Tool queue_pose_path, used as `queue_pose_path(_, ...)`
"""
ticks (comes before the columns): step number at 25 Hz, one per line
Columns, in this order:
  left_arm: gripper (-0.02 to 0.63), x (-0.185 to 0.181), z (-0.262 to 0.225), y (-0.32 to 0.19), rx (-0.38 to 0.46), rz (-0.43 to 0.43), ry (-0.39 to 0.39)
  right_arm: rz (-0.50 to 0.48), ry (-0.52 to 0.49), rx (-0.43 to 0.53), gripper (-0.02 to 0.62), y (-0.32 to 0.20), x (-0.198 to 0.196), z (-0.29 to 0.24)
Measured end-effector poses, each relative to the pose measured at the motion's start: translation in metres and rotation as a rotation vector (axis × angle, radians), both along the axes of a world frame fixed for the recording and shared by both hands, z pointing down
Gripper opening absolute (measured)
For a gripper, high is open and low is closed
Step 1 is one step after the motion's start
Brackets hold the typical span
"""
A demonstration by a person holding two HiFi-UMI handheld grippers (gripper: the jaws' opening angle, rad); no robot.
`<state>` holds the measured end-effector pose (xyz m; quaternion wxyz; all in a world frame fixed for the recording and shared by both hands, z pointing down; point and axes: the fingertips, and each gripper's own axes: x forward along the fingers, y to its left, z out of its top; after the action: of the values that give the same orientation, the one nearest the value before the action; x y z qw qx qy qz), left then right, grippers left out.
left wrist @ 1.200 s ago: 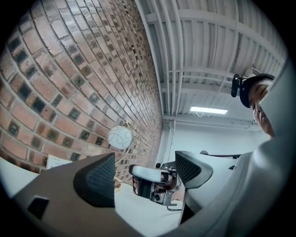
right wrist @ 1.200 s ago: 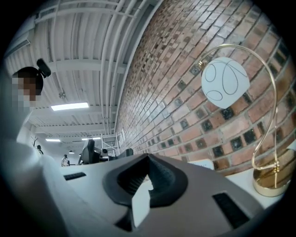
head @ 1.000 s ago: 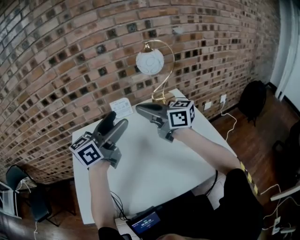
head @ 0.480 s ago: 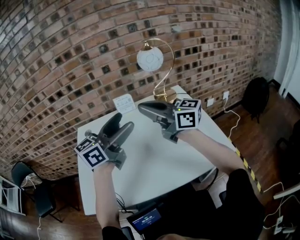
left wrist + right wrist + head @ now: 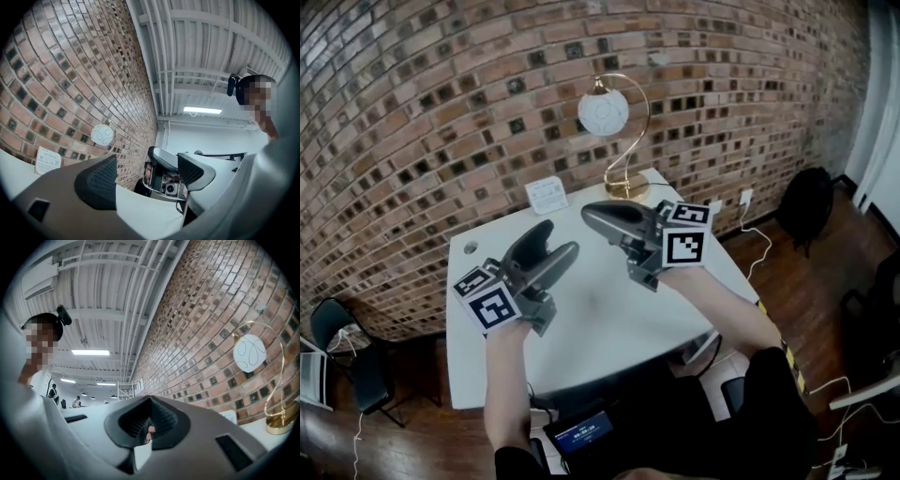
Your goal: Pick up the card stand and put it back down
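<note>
The card stand [image 5: 547,194] is a small white upright card at the back of the white table [image 5: 600,319], next to the brick wall. It also shows low at the left as the card stand [image 5: 48,160] in the left gripper view, and its top edge [image 5: 229,416] peeks over the right jaws. My left gripper [image 5: 555,242] hovers over the table's left half, open and empty [image 5: 147,176]. Over the middle, my right gripper [image 5: 592,217] is shut with nothing in it [image 5: 149,427]. Both are short of the stand.
A gold lamp [image 5: 623,178] with a white globe [image 5: 603,112] stands at the back right, near the stand. A round hole [image 5: 470,247] marks the table's left edge. A device with a lit screen [image 5: 581,431] sits below the front edge. A chair [image 5: 342,361] stands left.
Both grippers sit a little lower and farther from the wall in the head view than a second ago. Their jaws have not changed. The card stand has stayed in place.
</note>
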<state>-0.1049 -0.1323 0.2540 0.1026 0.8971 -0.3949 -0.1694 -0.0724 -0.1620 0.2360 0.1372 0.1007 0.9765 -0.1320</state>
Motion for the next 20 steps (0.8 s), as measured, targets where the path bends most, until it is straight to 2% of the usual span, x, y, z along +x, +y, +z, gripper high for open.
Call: queue_pose_path(20, 0.397, 0.030, -0.006, 0.047, 0.049, 0.004, -0.027, -0.064, -0.041, 0.068, 0.011, 0.064, 0.026, -0.009)
